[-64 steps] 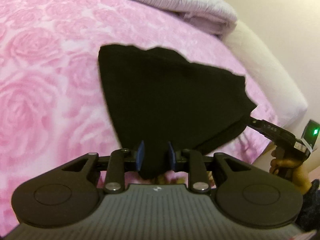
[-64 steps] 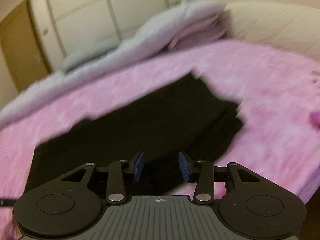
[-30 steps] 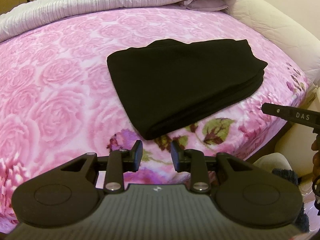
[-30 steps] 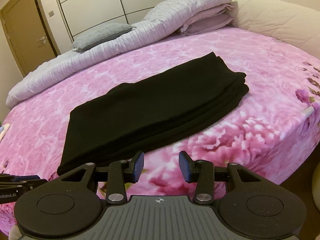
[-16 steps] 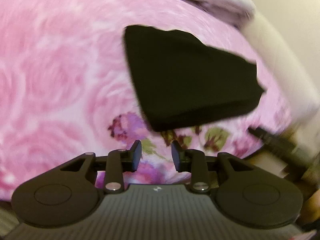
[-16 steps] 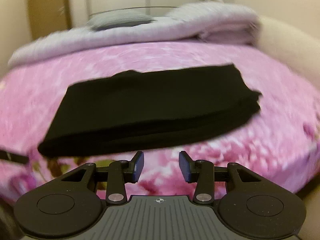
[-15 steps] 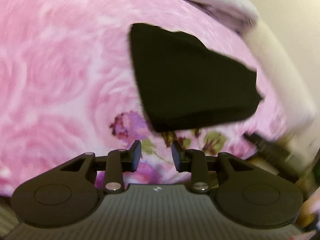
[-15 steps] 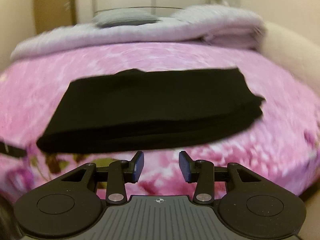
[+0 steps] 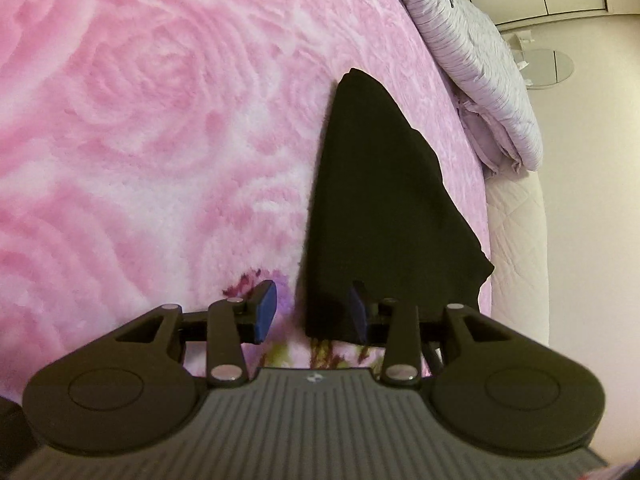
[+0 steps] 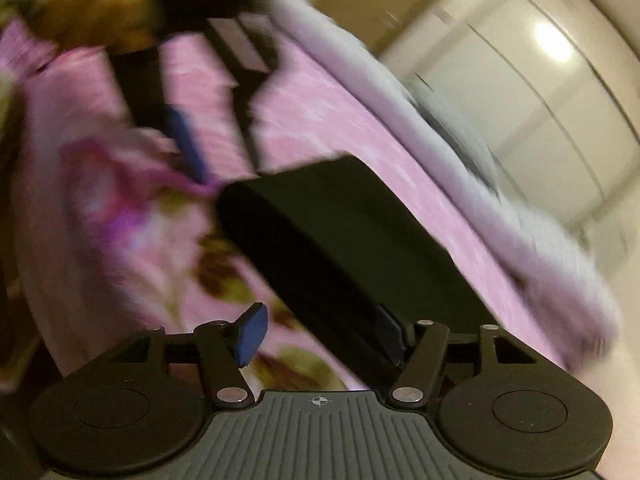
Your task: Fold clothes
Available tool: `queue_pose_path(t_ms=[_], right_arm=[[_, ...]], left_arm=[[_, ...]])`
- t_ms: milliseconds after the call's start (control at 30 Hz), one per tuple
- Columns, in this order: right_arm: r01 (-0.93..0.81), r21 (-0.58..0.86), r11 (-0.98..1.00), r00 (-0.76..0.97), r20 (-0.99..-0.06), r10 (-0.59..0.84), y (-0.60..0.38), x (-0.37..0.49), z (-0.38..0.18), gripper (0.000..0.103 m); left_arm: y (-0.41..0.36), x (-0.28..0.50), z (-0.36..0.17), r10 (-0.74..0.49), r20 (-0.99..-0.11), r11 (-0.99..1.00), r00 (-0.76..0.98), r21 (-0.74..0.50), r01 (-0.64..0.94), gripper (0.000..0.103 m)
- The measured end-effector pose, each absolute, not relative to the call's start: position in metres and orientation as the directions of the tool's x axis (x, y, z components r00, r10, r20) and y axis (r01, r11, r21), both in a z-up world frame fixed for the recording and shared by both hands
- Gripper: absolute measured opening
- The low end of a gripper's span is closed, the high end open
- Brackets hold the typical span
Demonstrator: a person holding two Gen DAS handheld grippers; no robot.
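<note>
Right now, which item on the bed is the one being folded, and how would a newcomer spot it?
Start from the pink rose-patterned plush blanket covering the bed. Near its edge lies a flat folded black cloth garment, below the striped lilac quilt. It is the only plain black thing on the pink blanket.

You see bed: pink rose blanket (image 9: 140, 120) | far edge: striped grey duvet (image 9: 480, 60), folded | side: quilted cream bed edge (image 9: 516, 240) | behind: pale wardrobe doors (image 10: 520, 92), light glare on them | walls cream
</note>
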State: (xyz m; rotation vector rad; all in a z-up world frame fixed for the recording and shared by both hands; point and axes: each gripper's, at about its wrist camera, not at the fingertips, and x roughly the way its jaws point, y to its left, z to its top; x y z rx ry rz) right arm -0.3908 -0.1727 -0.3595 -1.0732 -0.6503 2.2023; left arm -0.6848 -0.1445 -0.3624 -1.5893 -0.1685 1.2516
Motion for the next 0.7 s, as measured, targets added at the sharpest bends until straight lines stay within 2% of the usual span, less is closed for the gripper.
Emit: queue_pose_path(t_ms=[133, 300, 467, 567, 600, 633, 700], right_arm=[[-0.179, -0.765, -0.619, -0.532, -0.454, 0.715, -0.187, -0.413, -0.381, 0.062], [-0.104, -0.813, -0.573, -0.563, -0.427, 0.708, -0.189, -0.433, -0.394, 0.062], [-0.079, -0.825, -0.559, -0.567, -0.424, 0.706, -0.192, -0.438, -0.399, 0.062], [-0.124, -0.782, -0.611, -0.567, -0.450, 0.690, -0.182, -0.441, -0.396, 0.062], [-0.139, -0.766, -0.628, -0.567, -0.458, 0.685, -0.179, -0.442, -0.395, 0.057], [-0.154, -0.748, -0.645, -0.567, -0.468, 0.678, -0.176, -0.443, -0.394, 0.038], [-0.187, -0.681, -0.708, -0.569, -0.512, 0.643, -0.167, -0.442, -0.389, 0.021]], left_arm=[[-0.145, -0.689, -0.369, 0.656, -0.604, -0.433, 0.452, -0.792, -0.430, 0.034], [-0.144, -0.693, -0.374, 0.665, -0.588, -0.435, 0.461, -0.806, -0.400, 0.034], [-0.142, -0.693, -0.373, 0.670, -0.586, -0.439, 0.456, -0.808, -0.394, 0.034], [-0.141, -0.693, -0.372, 0.671, -0.588, -0.439, 0.451, -0.806, -0.397, 0.034], [-0.141, -0.692, -0.371, 0.672, -0.589, -0.440, 0.449, -0.805, -0.398, 0.034], [-0.141, -0.693, -0.370, 0.673, -0.591, -0.440, 0.445, -0.803, -0.401, 0.034], [-0.138, -0.693, -0.362, 0.688, -0.592, -0.428, 0.420, -0.798, -0.424, 0.034]])
